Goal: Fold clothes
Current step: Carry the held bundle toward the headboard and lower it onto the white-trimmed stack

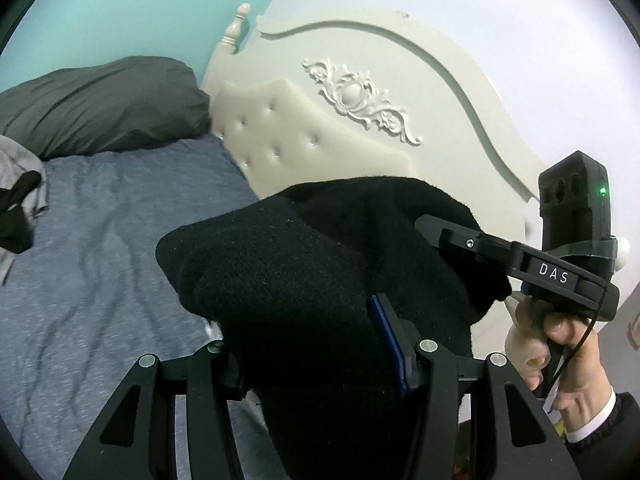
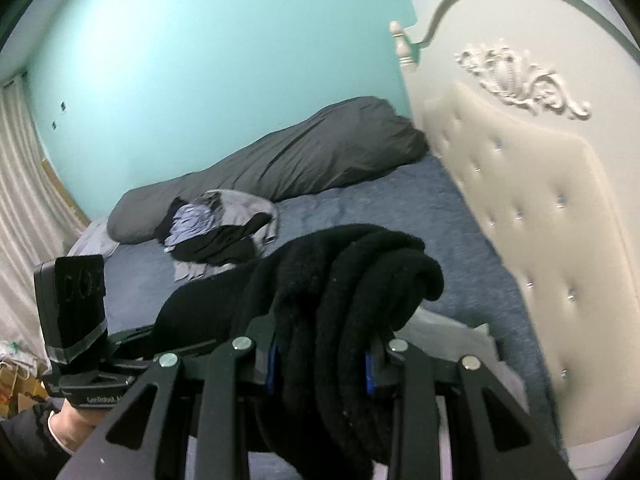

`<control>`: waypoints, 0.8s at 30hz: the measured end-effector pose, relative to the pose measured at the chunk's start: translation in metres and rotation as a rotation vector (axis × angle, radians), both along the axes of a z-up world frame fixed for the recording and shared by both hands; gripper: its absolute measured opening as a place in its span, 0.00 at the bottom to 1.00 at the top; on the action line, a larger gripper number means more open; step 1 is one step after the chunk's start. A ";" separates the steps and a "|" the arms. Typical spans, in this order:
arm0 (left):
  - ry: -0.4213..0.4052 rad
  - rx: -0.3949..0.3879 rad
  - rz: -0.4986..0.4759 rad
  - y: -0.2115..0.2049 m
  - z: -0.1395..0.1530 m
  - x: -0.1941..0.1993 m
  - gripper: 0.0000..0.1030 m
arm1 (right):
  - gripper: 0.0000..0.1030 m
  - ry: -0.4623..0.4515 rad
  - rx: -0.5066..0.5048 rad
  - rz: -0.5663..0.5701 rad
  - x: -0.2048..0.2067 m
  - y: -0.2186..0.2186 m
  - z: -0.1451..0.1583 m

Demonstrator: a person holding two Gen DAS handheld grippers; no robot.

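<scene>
A thick black fleece garment (image 1: 288, 280) hangs in the air above the bed, folded into a bundle. My left gripper (image 1: 312, 344) is shut on one end; the cloth bulges out over its blue pads (image 1: 386, 320). In the right wrist view the garment (image 2: 352, 280) lies in several rolled layers between the blue pads (image 2: 272, 364) of my right gripper (image 2: 320, 364), which is shut on it. The right gripper (image 1: 432, 228) also shows at the right of the left wrist view, its tip in the cloth, held by a hand (image 1: 560, 344).
The bed's blue-grey sheet (image 1: 112, 240) lies below. A dark grey pillow (image 2: 280, 160) sits by the teal wall. A pile of grey and black clothes (image 2: 224, 232) is near it. The cream tufted headboard (image 2: 540, 220) stands close on the right. Grey folded cloth (image 2: 460, 336) lies under the garment.
</scene>
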State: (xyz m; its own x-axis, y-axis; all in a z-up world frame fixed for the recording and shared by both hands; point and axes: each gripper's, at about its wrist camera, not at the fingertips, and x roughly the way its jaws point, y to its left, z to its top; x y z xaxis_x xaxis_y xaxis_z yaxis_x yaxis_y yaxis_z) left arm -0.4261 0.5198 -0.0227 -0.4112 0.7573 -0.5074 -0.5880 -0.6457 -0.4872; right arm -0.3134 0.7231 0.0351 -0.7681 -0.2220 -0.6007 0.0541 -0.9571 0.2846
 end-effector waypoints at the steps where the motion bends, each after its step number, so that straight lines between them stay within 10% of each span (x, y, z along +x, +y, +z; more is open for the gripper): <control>1: -0.003 0.001 -0.001 0.008 -0.005 0.001 0.53 | 0.29 0.002 -0.001 -0.011 0.000 0.009 -0.003; 13: -0.168 -0.024 -0.051 0.080 -0.119 0.038 0.53 | 0.29 -0.147 -0.070 -0.121 0.034 0.087 -0.112; 24: -0.288 0.011 -0.065 0.072 -0.161 0.071 0.52 | 0.29 -0.215 -0.144 -0.129 0.071 0.104 -0.154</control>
